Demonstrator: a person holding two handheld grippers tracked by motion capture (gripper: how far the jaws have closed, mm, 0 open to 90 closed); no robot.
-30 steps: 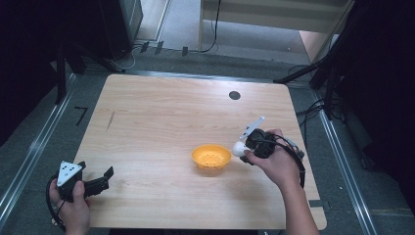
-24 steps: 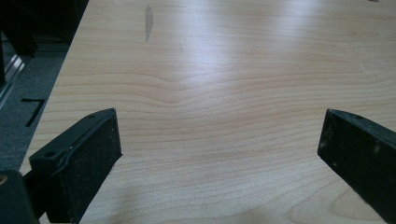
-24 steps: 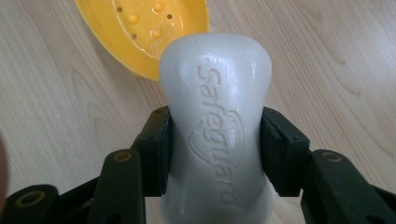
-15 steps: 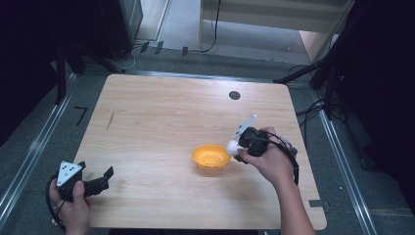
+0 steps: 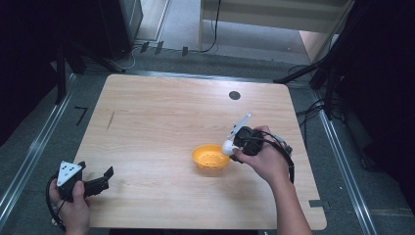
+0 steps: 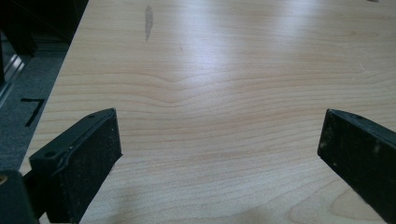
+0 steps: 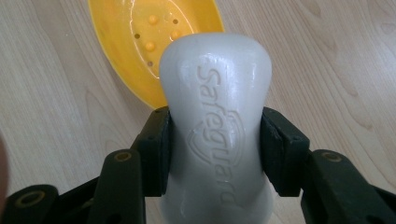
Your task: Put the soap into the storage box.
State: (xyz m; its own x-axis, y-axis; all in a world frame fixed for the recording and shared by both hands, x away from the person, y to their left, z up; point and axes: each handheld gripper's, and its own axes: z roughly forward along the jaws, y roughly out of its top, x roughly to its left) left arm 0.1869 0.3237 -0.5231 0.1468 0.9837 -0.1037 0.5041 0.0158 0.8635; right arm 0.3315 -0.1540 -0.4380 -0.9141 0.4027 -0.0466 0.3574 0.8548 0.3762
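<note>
The left tongs (image 5: 100,178) sit at the near left corner of the wooden worktop (image 5: 161,122), well apart from the yellow soap dish (image 5: 211,157) and nearer the person than it is. The left hand (image 5: 71,208) holds them from below, and a grey three-cornered plate tops them. In the left gripper view the left tongs (image 6: 219,154) stand wide, the two black jaws far apart with bare wood grain between them.

The yellow soap dish lies near the middle of the worktop, a little toward the person's side. It is shallow and oval, with small holes and bumps on its floor, as the right gripper view shows of the dish (image 7: 140,42).

Just to the right of the dish, the right hand (image 5: 264,159) holds the right tongs (image 5: 229,147) at the dish's right rim. The right tongs (image 7: 215,149) are clamped on a white bar of soap (image 7: 215,107) embossed "Safeguard", one jaw pressing each side. The soap's far end overlaps the dish's near rim in that view.

Beyond the dish, a small dark round mark (image 5: 234,95) lies toward the worktop's far edge.
</note>
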